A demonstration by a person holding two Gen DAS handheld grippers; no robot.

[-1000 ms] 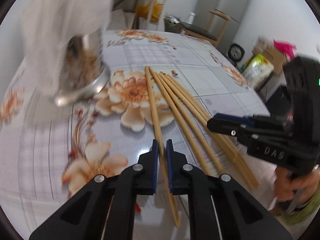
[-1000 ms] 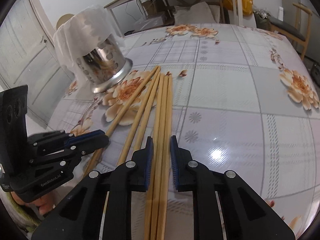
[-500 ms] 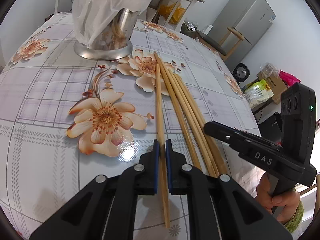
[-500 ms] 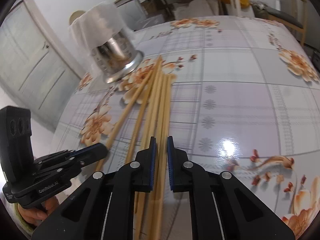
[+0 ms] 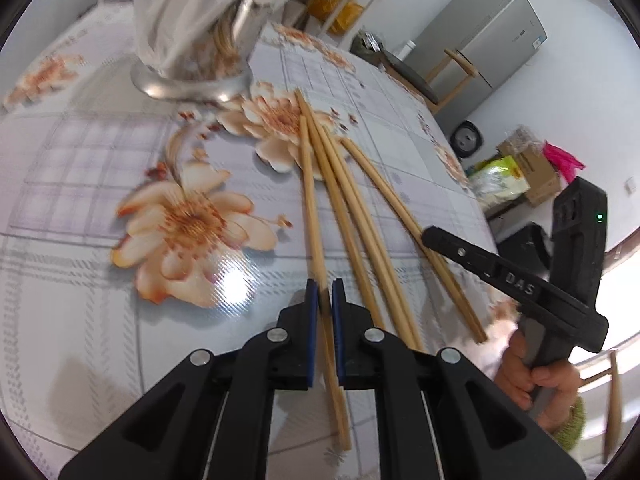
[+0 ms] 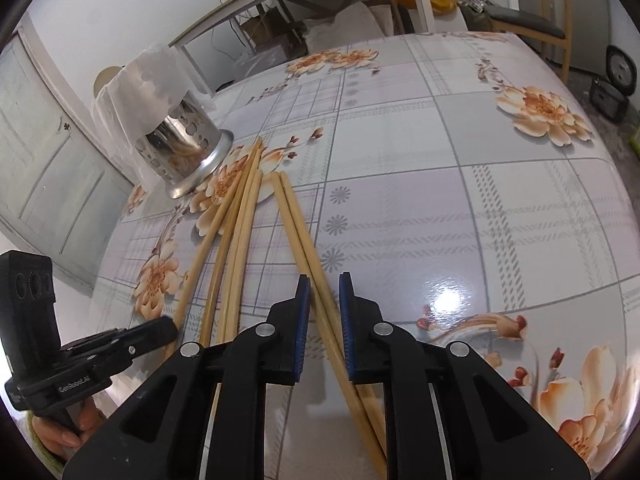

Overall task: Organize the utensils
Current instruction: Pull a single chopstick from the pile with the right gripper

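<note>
Left black two-finger gripper (image 5: 325, 288) pinched nearly closed; right black two-finger gripper (image 6: 323, 284) with jaws slightly apart, just reopening; a hand (image 5: 536, 376) grips its handle.

a floral-cloth table (image 6: 460, 184) carries loose chopsticks (image 6: 244, 220) and a bag-covered steel holder (image 6: 184, 152).

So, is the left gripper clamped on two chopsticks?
No, the left gripper pinches one chopstick; the others lie loose beside it.

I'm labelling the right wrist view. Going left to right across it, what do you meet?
Black left gripper → perforated steel utensil holder draped in white plastic → three fanned bamboo chopsticks → pair of bamboo chopsticks between the right gripper jaws → orange flower print.
</note>
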